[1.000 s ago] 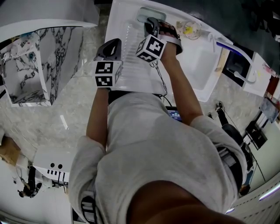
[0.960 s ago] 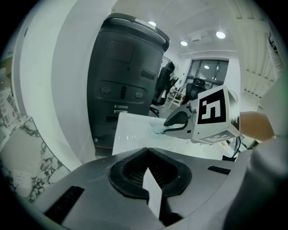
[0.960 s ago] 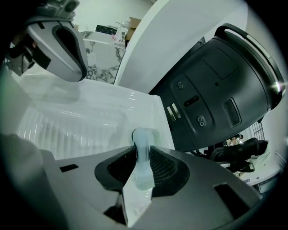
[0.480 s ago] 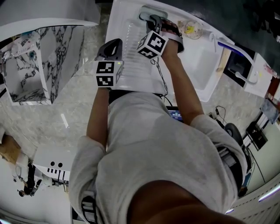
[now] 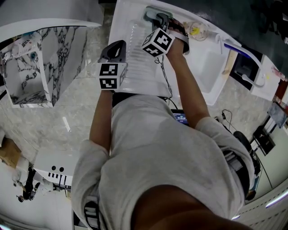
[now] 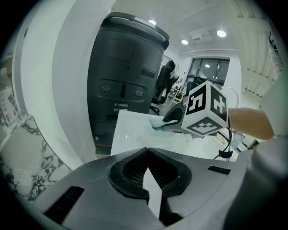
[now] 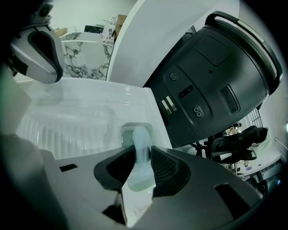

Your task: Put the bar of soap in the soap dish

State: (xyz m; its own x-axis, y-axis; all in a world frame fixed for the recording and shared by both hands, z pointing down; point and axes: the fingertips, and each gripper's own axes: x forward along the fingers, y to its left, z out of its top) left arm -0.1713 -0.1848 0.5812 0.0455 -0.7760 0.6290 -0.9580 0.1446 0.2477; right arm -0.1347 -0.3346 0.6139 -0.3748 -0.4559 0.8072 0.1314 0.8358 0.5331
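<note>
A pale green bar of soap (image 7: 140, 155) stands on edge between the jaws of my right gripper (image 7: 137, 168). The jaws have just been opening, and their pads still look to be against the bar. Directly beyond it lies the pale green soap dish (image 7: 124, 131), at the far edge of the white counter (image 7: 81, 103). In the head view the right gripper (image 5: 158, 20) is over the soap dish (image 5: 150, 12). My left gripper (image 5: 116, 47) hangs over the counter's near left part, shut and empty, as the left gripper view (image 6: 150, 175) also shows.
The counter has a ribbed drainboard (image 5: 135, 40) and a sink basin (image 5: 204, 67) with a tap (image 5: 220, 42). A clear dish (image 5: 196, 30) sits near the basin. A big dark grey machine (image 7: 211, 76) stands behind the counter. A marble-patterned unit (image 5: 45, 63) is at left.
In the head view the right gripper has crept a little farther over the soap dish and its marker cube has rolled slightly. The left gripper has stayed put.
</note>
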